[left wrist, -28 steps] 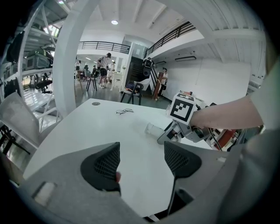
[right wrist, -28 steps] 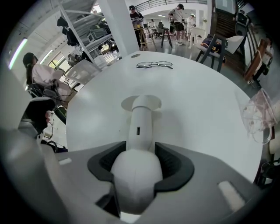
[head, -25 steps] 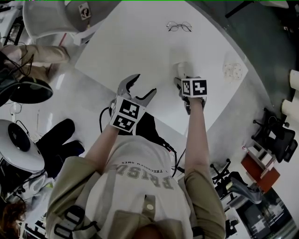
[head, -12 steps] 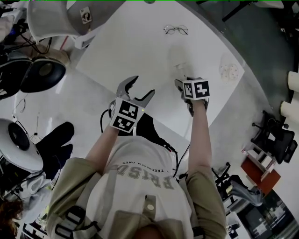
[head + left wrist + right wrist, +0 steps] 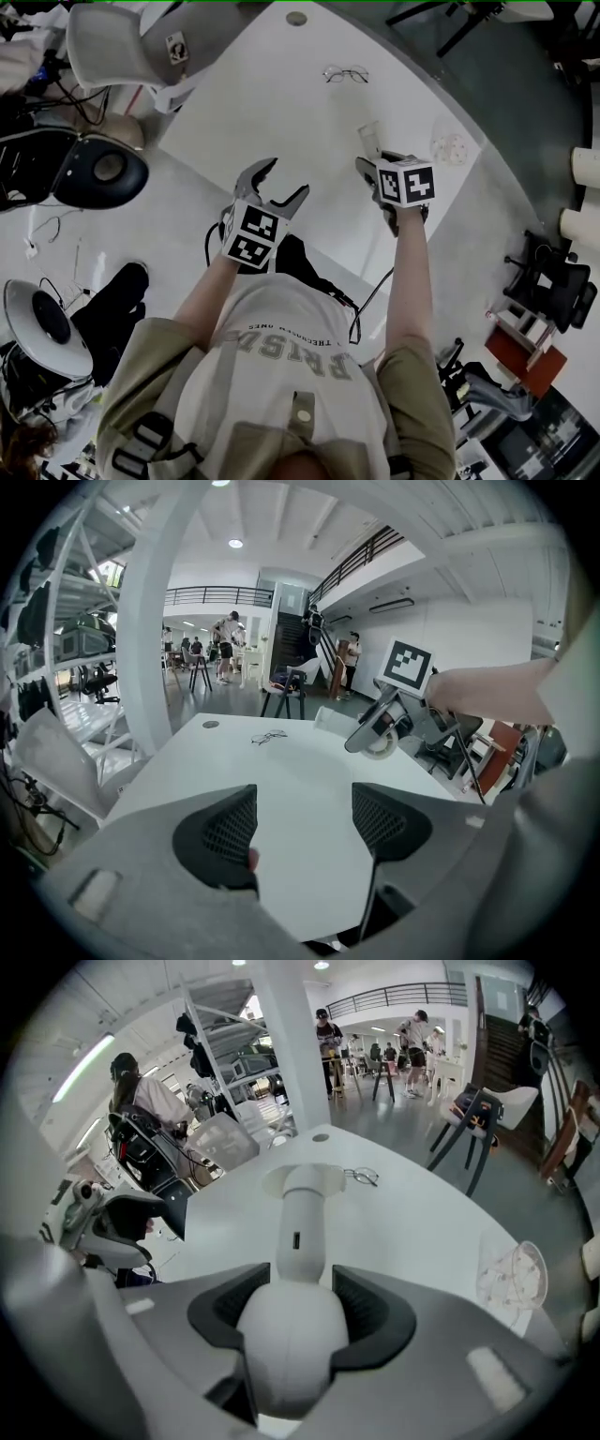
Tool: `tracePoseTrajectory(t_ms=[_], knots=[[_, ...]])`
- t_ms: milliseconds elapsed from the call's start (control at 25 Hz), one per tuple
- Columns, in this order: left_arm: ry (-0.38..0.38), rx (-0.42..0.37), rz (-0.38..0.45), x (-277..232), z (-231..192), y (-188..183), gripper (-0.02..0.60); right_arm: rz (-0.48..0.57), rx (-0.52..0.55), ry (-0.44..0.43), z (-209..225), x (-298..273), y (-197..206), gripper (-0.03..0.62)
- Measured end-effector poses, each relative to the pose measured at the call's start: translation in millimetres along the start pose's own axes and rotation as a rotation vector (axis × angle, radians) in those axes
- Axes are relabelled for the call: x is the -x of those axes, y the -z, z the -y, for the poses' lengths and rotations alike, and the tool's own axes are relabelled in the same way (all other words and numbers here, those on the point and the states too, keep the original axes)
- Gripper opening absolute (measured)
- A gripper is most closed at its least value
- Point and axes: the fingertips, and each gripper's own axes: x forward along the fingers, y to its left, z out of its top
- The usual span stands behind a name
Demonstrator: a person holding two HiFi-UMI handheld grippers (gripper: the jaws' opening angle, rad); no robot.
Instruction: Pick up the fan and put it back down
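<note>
Fan (image 5: 300, 1241) sits clamped in your right gripper (image 5: 300, 1312), over the right part of the table (image 5: 272, 103) and near its edge. From the left gripper view it looks clear of the tabletop, though no view shows the gap plainly. The right jaws are part-way apart, and both dark pads press against the fan's rounded end. Your left gripper (image 5: 300, 822) has its jaws spread wide with only bare tabletop showing between them; it holds and touches nothing.

Your right forearm (image 5: 410, 272) reaches straight ahead, and that gripper tips steeply down toward the table with its marker cube (image 5: 405, 181) facing up. Your left forearm (image 5: 202, 295) angles forward beside it. The left gripper is tipped down less sharply and hangs over the table's near edge, well apart from the fan.

You have an all-white, smooth fan. A bulbous end fills the space between the right pads. A straight stem with a small dark slot runs away from the jaws. It ends in a wider round foot that points at the table.

Around it you have the white table, a white chair (image 5: 112, 42) at its far left corner, a round patterned piece (image 5: 450, 147) just right of the fan, and a pair of glasses (image 5: 345, 73) lying farther back.
</note>
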Motion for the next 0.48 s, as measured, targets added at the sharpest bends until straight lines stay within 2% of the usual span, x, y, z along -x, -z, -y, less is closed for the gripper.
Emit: tracePoseTrajectory(t_ms=[320,480], knots=[[-0.004,-0.015,0.011,11.5,-8.4,-2.7,0.327,0.019,0.13,-0.052,-25.6,23.1,-24.5,0.207],[-0.002,-0.063,0.02,14.8,-10.3,-12.1,0.327,0.001,0.197,-0.063,-30.9,36.5,-26.0,0.207]])
